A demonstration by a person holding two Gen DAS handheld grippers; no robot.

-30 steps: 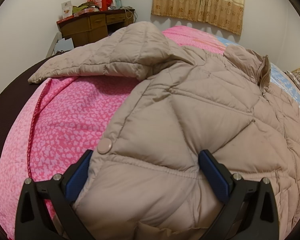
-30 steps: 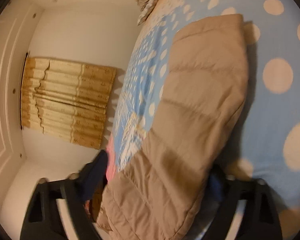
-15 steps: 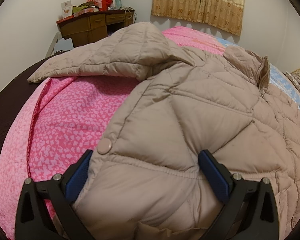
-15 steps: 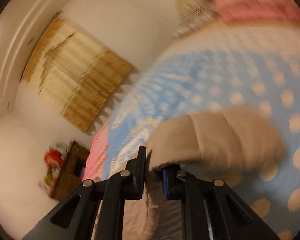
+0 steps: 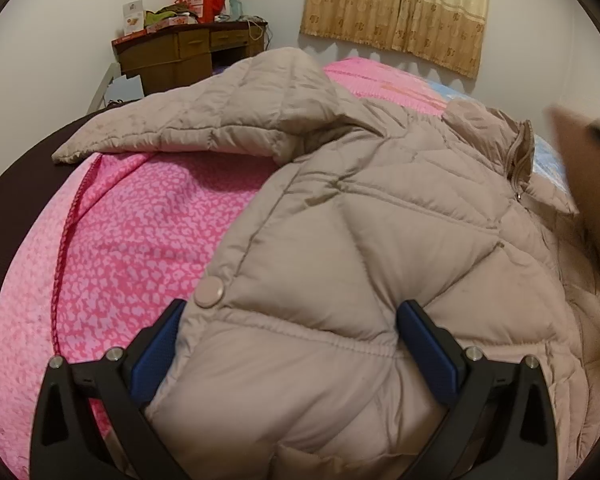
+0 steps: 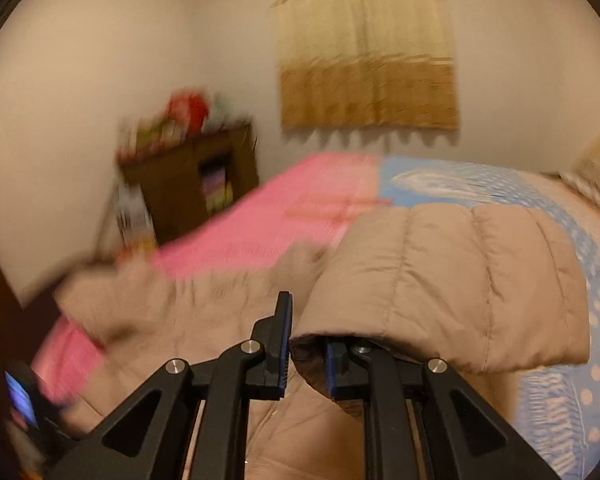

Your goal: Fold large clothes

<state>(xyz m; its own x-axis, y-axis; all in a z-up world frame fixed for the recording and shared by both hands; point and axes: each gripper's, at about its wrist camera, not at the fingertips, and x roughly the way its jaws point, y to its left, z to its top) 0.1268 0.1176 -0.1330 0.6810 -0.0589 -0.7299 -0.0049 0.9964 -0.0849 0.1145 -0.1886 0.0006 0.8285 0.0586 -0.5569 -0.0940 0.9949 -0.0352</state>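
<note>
Over the bed, right hand-held gripper just clamped sleeve, swinging it across jacket w/ left hand-held gripper pinning hem—sleeve fold underway.

My left wrist view sits low and close over the jacket, looking down along the left hand-held gripper across the bed toward the far wall. My right wrist view rides higher at the right of the bed, facing the same far wall over the right hand-held gripper; it is blurred. Both share the curtain, the cluttered counter in the far left corner, and the pink bedding.
</note>
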